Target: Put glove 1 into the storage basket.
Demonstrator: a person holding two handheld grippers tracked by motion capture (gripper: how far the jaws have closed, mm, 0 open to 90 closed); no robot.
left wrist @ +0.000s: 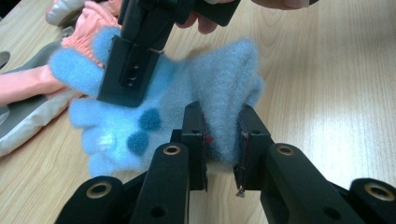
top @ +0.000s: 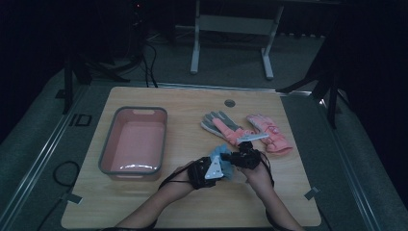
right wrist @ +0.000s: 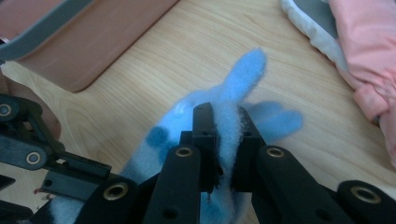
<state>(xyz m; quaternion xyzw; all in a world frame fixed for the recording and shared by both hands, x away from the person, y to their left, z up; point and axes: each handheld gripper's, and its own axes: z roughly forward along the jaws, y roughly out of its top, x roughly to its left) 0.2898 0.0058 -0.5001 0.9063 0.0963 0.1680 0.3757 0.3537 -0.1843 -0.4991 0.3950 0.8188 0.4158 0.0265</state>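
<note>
Both hand-held grippers, left and right, are clamped on the fluffy blue glove, held just above the wooden surface between the pink tub and two pink-and-grey gloves.

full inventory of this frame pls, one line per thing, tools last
Blue fleece glove: 1, light blue with darker blue dots, front centre of table, pinched by both tools.
Pink gloves: 2, pink with grey-white palm showing on one, right of centre, overlapping.
Basin: 1, pink with grey rim, left side of table.
Table: 1, light wood.
Cable grommet: 1, grey, far edge of table.
Left tool: 1, black, shut on the blue glove's cuff end.
Right tool: 1, black, shut on the glove near its fingers.
</note>
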